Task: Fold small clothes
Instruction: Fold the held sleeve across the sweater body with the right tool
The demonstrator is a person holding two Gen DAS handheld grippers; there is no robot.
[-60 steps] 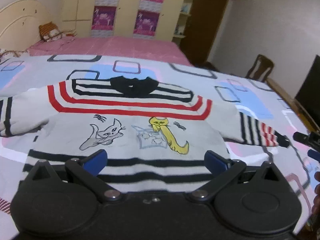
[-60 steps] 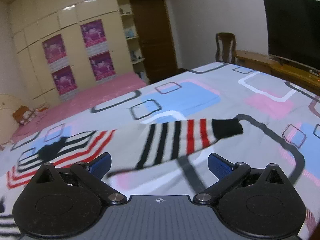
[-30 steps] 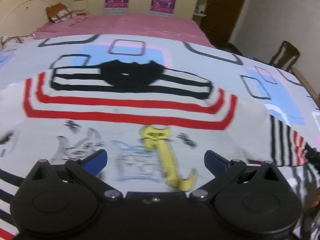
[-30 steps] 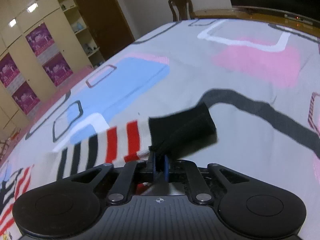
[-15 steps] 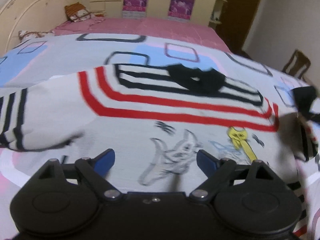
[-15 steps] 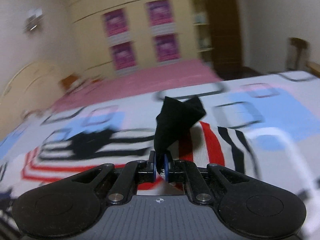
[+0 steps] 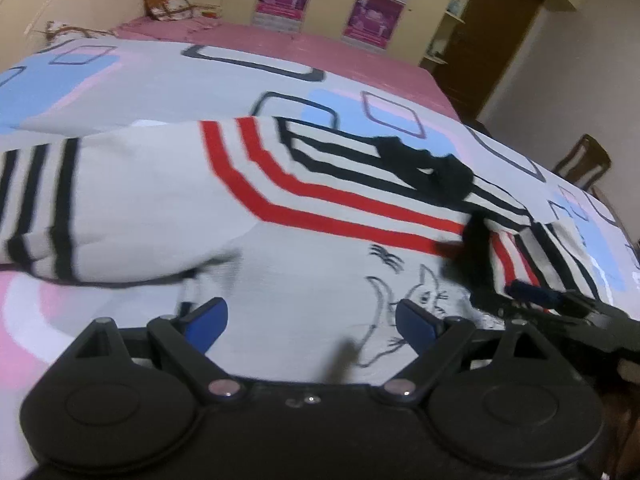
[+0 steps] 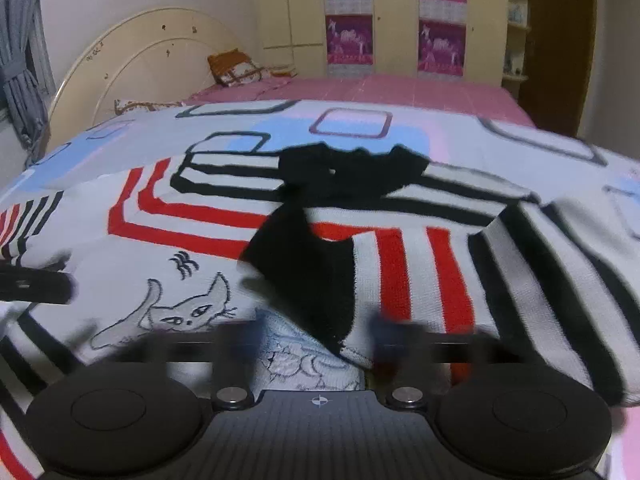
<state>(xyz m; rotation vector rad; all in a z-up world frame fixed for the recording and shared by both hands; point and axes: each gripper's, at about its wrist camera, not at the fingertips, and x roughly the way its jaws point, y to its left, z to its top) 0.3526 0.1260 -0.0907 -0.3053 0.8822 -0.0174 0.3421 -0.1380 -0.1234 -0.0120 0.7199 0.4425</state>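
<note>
Sweater (image 7: 248, 216) lies flat on the bed (image 7: 168, 80), front up, black collar (image 7: 424, 164) toward the far side. The right sleeve (image 8: 432, 276) is folded across the chest, its black cuff (image 8: 304, 276) resting over the red stripes and just beside the grey cat print (image 8: 180, 312). The other sleeve (image 7: 44, 216) is spread out to the side in the left wrist view, on the pink and blue bedspread.

Left gripper (image 7: 310, 316): fingers (image 7: 206, 316) wide apart, nothing between them, hovering over the lower chest near the cat print.

Right gripper (image 8: 316, 340): fingers are motion-blurred in its own view, but they read as spread apart, one on each side of the cuff's tip, with no cloth pinched. In the left wrist view it sits at the right edge, just beside the folded sleeve end.

Around:
- Cream headboard (image 8: 132, 68) and a patterned pillow (image 8: 236, 68) at the head of the bed.
- Pink sheet (image 8: 380, 88) beyond the bedspread.
- Wardrobe (image 8: 396, 20) with purple posters on the doors.
- Dark wooden door (image 7: 484, 40) and a wooden chair (image 7: 584, 160) to the right.
- Grey curtain (image 8: 20, 60) at the far left.

The folded sleeve covers part of the chest print.
</note>
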